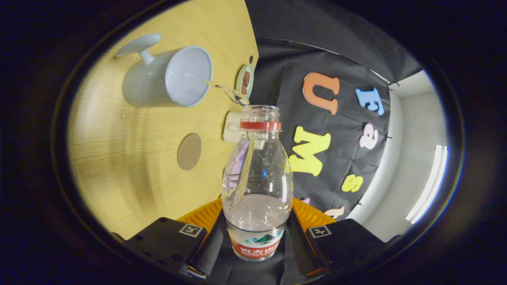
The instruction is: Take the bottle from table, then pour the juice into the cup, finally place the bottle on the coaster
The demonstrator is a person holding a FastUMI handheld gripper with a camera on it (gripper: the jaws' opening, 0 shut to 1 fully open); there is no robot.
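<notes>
My gripper is shut on a clear plastic bottle, both fingers pressing its labelled lower body. The bottle has a red neck ring and no cap, and it is tilted over the wooden table. A thin stream of clear liquid runs from its mouth into a pale blue-grey cup with a long handle, which stands beyond the fingers. A round brown coaster lies flat on the table between the cup and the gripper.
A small round dish with something brown sits near the table's far edge, past the cup. A small cream-coloured object lies behind the bottle's neck. The table edge runs just behind the bottle, with the booth wall beyond.
</notes>
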